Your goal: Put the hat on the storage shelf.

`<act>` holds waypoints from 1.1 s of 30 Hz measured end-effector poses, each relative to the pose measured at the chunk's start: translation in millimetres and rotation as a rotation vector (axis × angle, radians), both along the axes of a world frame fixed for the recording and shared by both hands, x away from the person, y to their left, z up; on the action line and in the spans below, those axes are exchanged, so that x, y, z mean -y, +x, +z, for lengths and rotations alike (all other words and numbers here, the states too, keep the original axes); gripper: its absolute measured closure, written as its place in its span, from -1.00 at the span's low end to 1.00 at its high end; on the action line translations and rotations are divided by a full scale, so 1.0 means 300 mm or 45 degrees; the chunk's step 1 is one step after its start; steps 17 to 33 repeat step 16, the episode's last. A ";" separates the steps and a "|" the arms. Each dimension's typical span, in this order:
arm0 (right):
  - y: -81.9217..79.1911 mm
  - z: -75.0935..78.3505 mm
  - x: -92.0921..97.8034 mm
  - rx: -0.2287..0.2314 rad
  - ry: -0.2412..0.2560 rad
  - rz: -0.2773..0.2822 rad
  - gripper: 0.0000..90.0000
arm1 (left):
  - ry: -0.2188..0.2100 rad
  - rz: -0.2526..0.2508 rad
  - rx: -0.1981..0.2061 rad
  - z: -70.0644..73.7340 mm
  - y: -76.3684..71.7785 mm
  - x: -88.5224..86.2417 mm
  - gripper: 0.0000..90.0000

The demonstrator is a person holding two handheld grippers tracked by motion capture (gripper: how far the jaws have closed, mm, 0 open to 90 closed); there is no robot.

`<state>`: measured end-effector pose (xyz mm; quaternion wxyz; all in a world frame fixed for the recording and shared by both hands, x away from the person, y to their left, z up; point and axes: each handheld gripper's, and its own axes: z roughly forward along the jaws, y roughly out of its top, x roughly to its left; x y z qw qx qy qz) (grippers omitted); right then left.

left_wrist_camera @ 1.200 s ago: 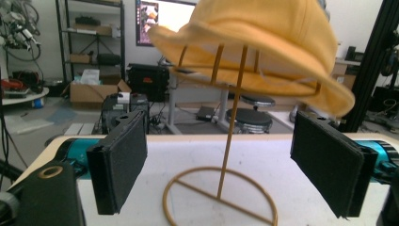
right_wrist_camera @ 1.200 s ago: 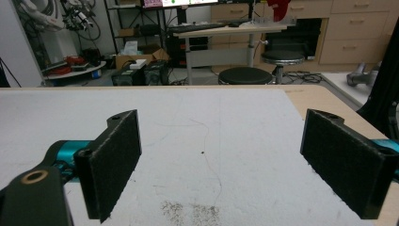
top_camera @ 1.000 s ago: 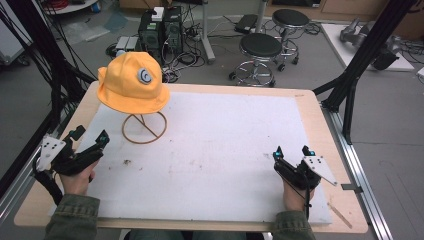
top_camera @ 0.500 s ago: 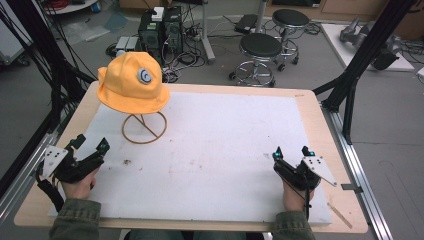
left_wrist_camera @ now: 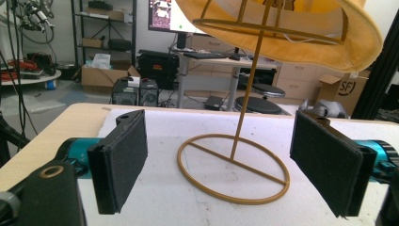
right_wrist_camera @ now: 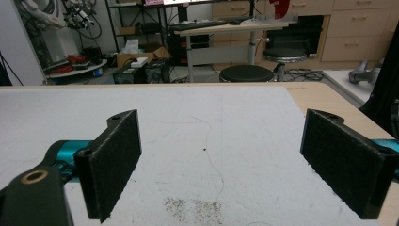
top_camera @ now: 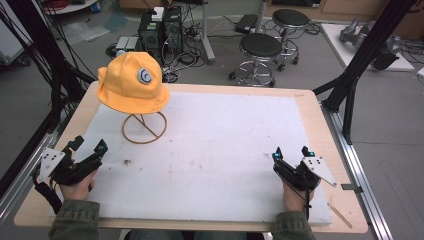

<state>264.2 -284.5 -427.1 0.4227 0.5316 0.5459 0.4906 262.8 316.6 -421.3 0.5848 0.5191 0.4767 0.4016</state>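
The fingers of the left gripper point(top_camera: 89, 148) are standing spread wide with nothing between them, near the worktop's point(top_camera: 310, 107) left edge toward its near corner, and the left gripper view is looking between those two black pads point(left_wrist_camera: 121, 157) straight at the stand. The right gripper point(top_camera: 291, 152) is sitting near the near right corner, its fingers point(right_wrist_camera: 350, 162) likewise parted and gripping nothing, over bare white mat point(top_camera: 225, 150).

One yellow hat point(top_camera: 132, 82) is sitting on one gold wire stand point(top_camera: 144, 128) by the far left corner of the worktop. The hat is acting as the only hollow thing here: in the left gripper view its brim point(left_wrist_camera: 301, 35) is hanging overhead, and the stand's upper hoop point(left_wrist_camera: 263, 26) is sitting inside it. The upright rod is rising from a ring base point(left_wrist_camera: 234, 170) lying flat on the mat. The hat is well apart from both grippers, nearer the left one.

Two grippers, one hat, one stand, one mat are showing on the worktop.
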 end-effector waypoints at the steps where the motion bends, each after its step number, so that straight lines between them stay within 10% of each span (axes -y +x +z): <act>1: -0.001 0.000 -0.002 -0.005 0.007 0.001 -0.74 | -0.003 0.003 0.002 0.000 0.000 0.000 -0.56; 33: 0.003 -0.004 -0.006 -0.021 0.000 0.014 -0.74 | 0.004 0.031 0.000 -0.013 -0.006 -0.004 -0.52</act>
